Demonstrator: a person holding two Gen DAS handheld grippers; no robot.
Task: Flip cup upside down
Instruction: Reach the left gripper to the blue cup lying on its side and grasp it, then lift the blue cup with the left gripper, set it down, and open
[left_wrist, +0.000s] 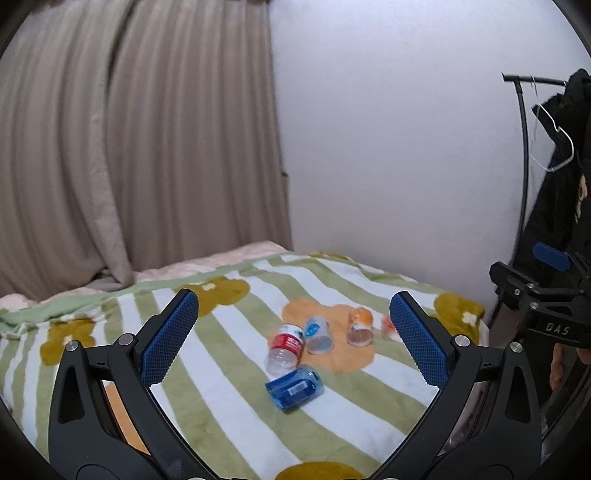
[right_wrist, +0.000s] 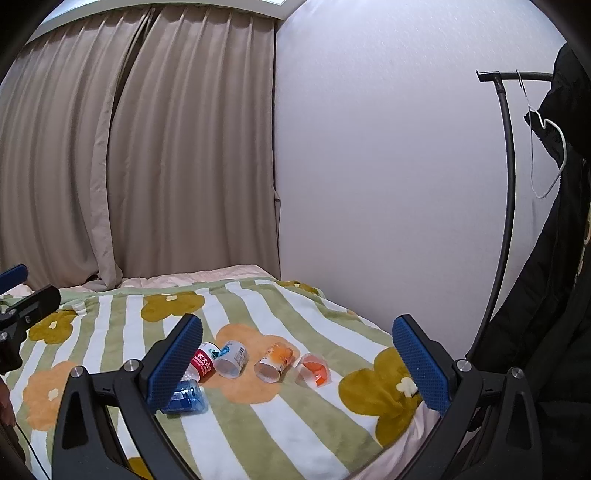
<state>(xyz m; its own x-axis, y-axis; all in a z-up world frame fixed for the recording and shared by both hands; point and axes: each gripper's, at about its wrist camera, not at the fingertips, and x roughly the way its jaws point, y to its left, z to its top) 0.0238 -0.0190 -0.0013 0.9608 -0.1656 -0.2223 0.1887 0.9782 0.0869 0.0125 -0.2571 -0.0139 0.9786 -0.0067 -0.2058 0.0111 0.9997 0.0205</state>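
Five cut-down cups lie on their sides on the striped blanket (right_wrist: 258, 424). The orange-print cup (right_wrist: 274, 362) lies with its long axis running 7 to 1 o'clock, mouth toward 7, between the white-label cup (right_wrist: 232, 359) and the orange-lined cup (right_wrist: 314, 372). The left gripper (left_wrist: 293, 339) and the right gripper (right_wrist: 297, 365) both hover spread wide, holding nothing.

- Lighting: soft, even, indoor; no hard shadows, no glare.
- Left wrist view: blurred throughout.
- Right wrist view: sharper.
- Both views: strong fisheye bending, black vignette at corners.
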